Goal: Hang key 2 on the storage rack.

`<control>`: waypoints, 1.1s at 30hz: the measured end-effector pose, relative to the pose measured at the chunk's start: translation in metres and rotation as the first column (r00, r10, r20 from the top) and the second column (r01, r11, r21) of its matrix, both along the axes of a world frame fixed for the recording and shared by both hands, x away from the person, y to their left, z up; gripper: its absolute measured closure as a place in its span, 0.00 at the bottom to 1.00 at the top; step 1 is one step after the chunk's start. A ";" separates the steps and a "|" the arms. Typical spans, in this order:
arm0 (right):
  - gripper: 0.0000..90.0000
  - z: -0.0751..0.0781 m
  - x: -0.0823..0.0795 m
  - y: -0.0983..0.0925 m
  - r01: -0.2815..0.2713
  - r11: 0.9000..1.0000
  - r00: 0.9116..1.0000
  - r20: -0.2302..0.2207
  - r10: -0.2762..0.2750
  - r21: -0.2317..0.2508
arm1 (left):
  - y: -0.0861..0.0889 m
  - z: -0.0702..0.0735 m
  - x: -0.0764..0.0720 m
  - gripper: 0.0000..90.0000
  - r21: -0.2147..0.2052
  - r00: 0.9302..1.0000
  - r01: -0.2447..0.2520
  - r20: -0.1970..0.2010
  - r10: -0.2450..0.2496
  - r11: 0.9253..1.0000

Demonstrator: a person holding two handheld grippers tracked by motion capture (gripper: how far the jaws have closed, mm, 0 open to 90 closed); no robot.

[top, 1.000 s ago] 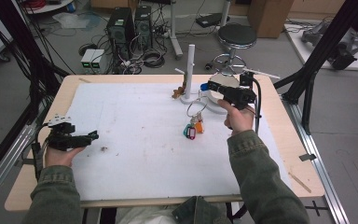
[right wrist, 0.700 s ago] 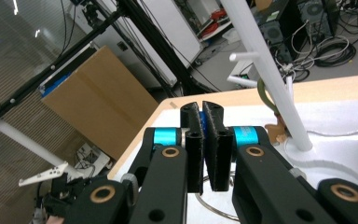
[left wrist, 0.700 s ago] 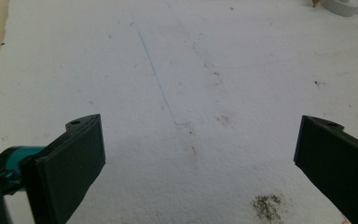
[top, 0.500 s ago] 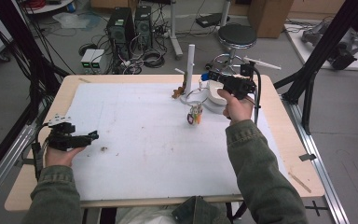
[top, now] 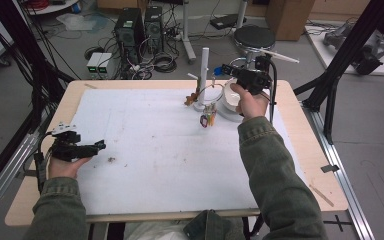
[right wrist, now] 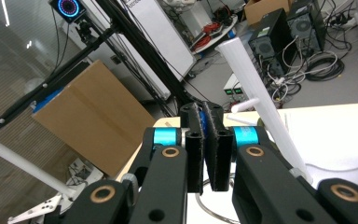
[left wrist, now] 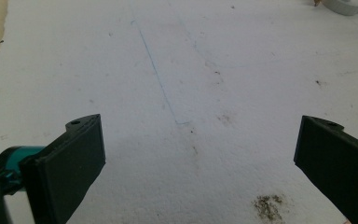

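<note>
Notes right tool (top: 224,70) clamped shut beside stand (top: 204,65), key bunch (top: 207,119) below, not yet on peg; left tool (top: 100,145) wide, idle on surface (top: 155,165).

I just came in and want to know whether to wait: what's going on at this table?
A person works at the white-covered table with a gripper in each hand. The right gripper, jaws shut, is held up beside the white peg stand at the far side; small coloured rings dangle below it near a white bowl. The left gripper rests open on the near left, holding nothing.
</note>
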State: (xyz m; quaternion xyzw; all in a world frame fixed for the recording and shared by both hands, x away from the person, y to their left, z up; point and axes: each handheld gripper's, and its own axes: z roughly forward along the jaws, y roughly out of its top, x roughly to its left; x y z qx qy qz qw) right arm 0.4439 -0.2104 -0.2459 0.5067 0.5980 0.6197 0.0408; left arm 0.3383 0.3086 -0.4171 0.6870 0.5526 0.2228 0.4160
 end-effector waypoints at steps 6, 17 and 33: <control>0.97 0.005 0.009 0.007 0.016 1.000 1.000 0.011 -0.016 -0.001 | 0.000 0.000 0.000 0.02 0.001 1.000 -0.003 -0.003 0.003 1.000; 0.97 0.013 0.027 0.019 0.044 0.999 0.999 0.011 -0.044 0.029 | 0.001 -0.001 0.002 0.02 0.006 1.000 -0.003 -0.012 0.004 1.000; 0.97 0.025 0.044 0.037 0.074 0.997 0.997 0.034 -0.074 -0.004 | 0.002 -0.002 0.003 0.03 -0.006 1.000 -0.010 -0.012 0.010 1.000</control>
